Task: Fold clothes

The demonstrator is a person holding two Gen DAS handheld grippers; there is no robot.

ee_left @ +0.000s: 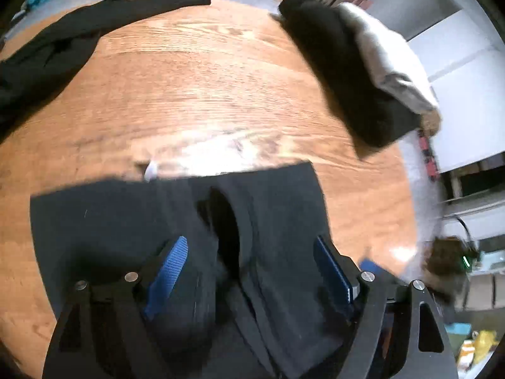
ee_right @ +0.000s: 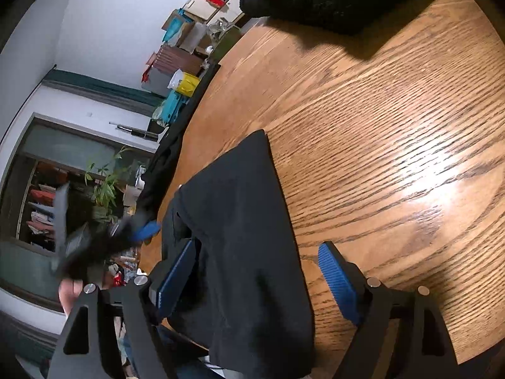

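Note:
A folded black garment [ee_left: 132,221] lies on the round wooden table [ee_left: 205,94] at its near edge; its neck opening faces me. My left gripper [ee_left: 249,265] is open, blue pads on either side of the collar, just above the cloth. In the right wrist view the same black garment [ee_right: 243,221] lies between the open fingers of my right gripper [ee_right: 258,271] at the table edge. The left gripper [ee_right: 142,230] shows blurred beyond the garment's far side.
A stack of folded clothes, black [ee_left: 347,72] and grey [ee_left: 388,57], sits at the table's far right. Another black garment [ee_left: 63,41] lies spread at the far left. Boxes and bags [ee_right: 186,47] stand on the floor beyond the table.

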